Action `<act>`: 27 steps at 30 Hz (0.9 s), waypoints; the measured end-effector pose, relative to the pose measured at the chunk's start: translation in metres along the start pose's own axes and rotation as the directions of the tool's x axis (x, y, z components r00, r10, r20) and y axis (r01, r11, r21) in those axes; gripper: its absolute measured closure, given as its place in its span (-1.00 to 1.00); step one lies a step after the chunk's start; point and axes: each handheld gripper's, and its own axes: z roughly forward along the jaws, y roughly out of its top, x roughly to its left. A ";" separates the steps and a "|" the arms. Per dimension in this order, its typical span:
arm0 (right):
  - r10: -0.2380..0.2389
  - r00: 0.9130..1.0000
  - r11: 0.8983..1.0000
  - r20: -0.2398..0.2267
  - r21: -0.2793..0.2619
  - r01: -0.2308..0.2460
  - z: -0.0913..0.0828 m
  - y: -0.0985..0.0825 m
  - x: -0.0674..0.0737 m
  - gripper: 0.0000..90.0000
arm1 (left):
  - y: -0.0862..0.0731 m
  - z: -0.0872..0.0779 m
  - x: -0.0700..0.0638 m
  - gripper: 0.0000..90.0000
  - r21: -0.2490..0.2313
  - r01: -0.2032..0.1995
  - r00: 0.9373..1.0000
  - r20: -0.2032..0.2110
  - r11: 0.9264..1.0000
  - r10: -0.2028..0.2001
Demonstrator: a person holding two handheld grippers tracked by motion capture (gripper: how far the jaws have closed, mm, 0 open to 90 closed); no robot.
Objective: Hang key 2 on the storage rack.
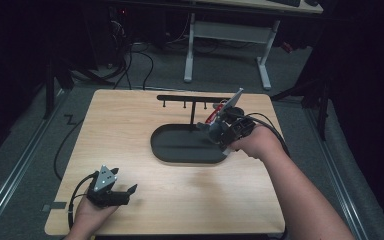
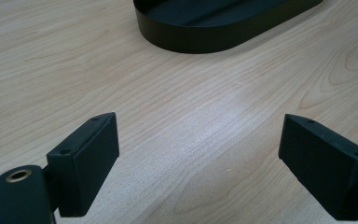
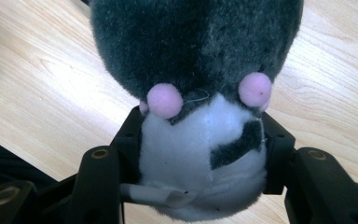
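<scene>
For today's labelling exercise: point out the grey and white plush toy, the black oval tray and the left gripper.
Grey and white plush toy (image 3: 200,140), right gripper view, white belly.
Black oval tray (image 1: 155,145), high view, left rim.
Left gripper (image 1: 130,192), high view, between fingertips.

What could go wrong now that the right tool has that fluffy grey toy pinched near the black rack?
The right tool squeezes the plush toy only at its soft white end, so it might slip out. In the high view it sits close to the hook rack above the black tray, so a careless swing could knock the rack.
</scene>
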 end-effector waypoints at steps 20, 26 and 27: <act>0.009 1.000 1.000 -0.019 0.013 -0.009 -0.013 0.024 -0.004 0.07 | -0.001 0.001 0.000 -0.69 0.013 -0.003 1.000 0.008 1.000 0.003; 0.024 1.000 1.000 -0.002 0.001 -0.024 -0.020 0.029 -0.007 0.07 | 0.001 0.000 -0.001 -0.69 0.005 -0.008 1.000 0.015 1.000 0.008; 0.024 1.000 1.000 -0.002 0.001 -0.024 -0.020 0.029 -0.007 0.07 | 0.001 0.000 -0.001 -0.69 0.005 -0.008 1.000 0.015 1.000 0.008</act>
